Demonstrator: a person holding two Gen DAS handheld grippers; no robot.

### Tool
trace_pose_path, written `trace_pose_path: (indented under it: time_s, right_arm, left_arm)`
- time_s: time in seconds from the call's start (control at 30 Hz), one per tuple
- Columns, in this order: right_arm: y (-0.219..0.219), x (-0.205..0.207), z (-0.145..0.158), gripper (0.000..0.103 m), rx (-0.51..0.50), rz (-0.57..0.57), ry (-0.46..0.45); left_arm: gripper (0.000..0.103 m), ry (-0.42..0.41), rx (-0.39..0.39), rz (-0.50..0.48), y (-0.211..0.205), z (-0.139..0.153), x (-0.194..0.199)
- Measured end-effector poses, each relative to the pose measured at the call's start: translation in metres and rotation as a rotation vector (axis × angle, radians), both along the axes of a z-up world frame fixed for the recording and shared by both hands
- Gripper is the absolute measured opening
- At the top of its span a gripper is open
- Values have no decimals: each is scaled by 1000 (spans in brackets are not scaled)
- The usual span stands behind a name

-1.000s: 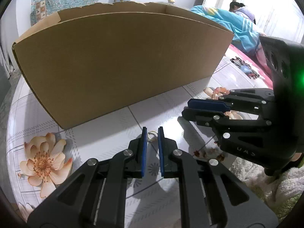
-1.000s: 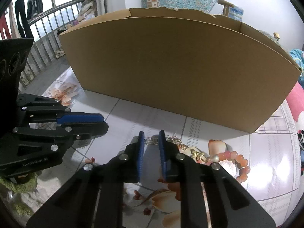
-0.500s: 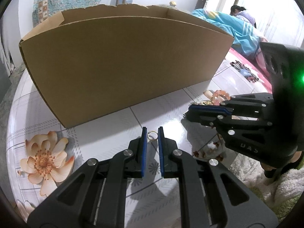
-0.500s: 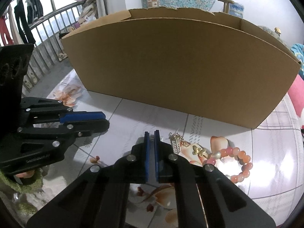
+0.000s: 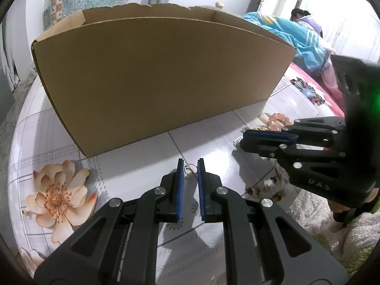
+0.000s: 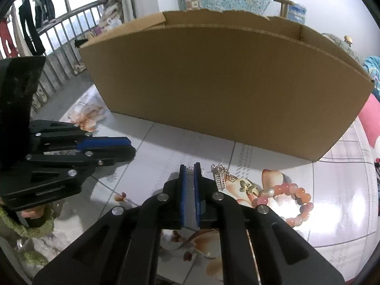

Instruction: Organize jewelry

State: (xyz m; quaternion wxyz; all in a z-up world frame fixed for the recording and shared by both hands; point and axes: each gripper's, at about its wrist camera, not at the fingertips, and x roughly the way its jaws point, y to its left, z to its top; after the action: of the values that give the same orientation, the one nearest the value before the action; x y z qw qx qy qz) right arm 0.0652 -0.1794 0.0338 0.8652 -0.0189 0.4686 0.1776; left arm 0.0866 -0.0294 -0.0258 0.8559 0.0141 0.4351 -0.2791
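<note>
Ring upright, pinched in left tool; right tool clamps silver clip crosswise.

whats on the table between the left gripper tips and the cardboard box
Only a small gold ring at the left gripper tips; beyond it, bare tabletop up to the cardboard box, in the left wrist view.

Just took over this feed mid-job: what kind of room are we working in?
Most likely a lived-in bedroom at home: a bed with a blue quilt behind the box, clothes hanging by a railing, and a flower-print table.
</note>
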Motion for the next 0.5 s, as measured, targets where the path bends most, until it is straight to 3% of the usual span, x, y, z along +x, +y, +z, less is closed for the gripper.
trace_pose_path:
  time_s: [0.17,0.27,0.5]
  right_arm:
    - [1,1,1,9,-11,-1,-2]
    - [0,1,3,22,-12,-9,-5]
    - [2,5,1,23,-21,-8,-5]
  left_arm:
    - [10,4,-1,1,0,-1,1]
    - [10,3,1,1,0,-1,1]
    - [10,3,1,1,0,-1,0]
